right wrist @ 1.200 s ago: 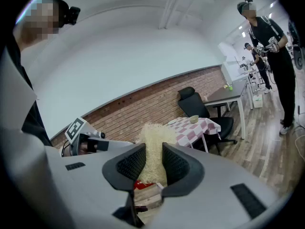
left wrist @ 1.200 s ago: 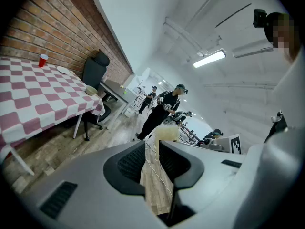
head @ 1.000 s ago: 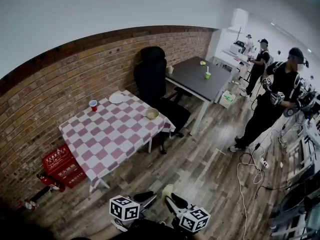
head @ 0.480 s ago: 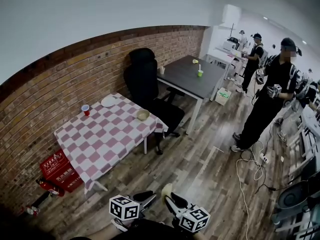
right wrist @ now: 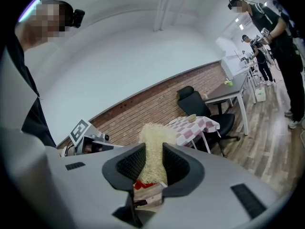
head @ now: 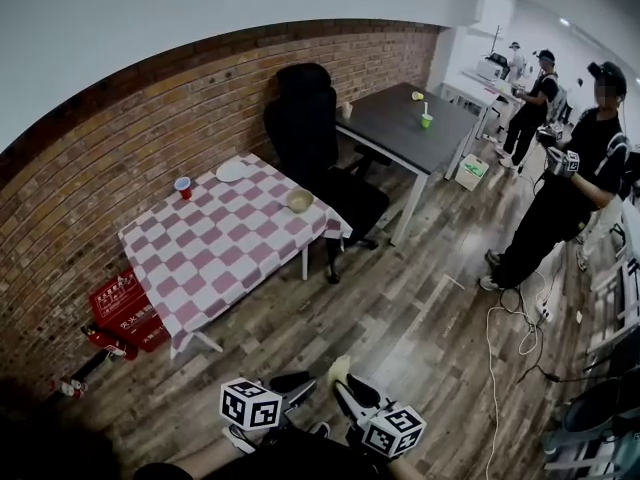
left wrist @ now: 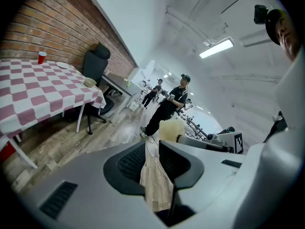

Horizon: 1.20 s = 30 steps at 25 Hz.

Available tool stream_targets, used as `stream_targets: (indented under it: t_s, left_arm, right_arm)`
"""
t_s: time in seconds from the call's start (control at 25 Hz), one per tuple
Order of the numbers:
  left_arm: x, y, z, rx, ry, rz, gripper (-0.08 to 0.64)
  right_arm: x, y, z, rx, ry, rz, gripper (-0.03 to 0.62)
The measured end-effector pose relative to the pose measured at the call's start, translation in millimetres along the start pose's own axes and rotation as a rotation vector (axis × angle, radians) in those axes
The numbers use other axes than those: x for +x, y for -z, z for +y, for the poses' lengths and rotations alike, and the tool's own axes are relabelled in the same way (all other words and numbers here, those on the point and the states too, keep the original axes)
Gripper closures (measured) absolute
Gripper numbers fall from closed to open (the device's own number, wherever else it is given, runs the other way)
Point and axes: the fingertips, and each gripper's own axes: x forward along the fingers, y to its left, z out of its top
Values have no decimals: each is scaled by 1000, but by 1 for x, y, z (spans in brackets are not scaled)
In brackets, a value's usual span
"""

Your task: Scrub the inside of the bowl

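I stand on a wood-plank floor in a room with a brick wall. Left of centre in the head view, a bench under a red-and-white checked cloth stands against that wall. It carries a red cup, a white plate and the bowl, which sits near the bench's right-hand corner. A black office chair stands just beyond that corner, with a dark grey bench past it. A person in black stands at the right edge.

Both my grippers hang low at the bottom centre of the head view, side by side, marker cubes toward me. The jaws of my left gripper stand a narrow gap apart with nothing in them, and floor planks show through the gap. The jaws of my right gripper are clamped on a pale, fibrous scrubber, a loofah as far as I can tell, with a red-and-white label at its base.

The bowl is well apart from both pairs of jaws. It shows small at the upper left of the left gripper view and just right of the scrubber's top in the right gripper view.
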Motion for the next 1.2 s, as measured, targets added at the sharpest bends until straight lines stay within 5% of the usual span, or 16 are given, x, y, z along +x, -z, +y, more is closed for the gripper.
stream_targets:
  t_s: [0.44,0.84,1.2]
  left_arm:
    - [35,-40,48,-28,12,39,462]
    - [70,-137,128,-39,84,60,462]
    - [76,-189,202,-82,122,66,462]
  right_arm:
    - [51,-17,-38,43,31,40,472]
    - [158,-58,-80,26,116,119,472]
    - [237,-79,-92,42,172,151,472]
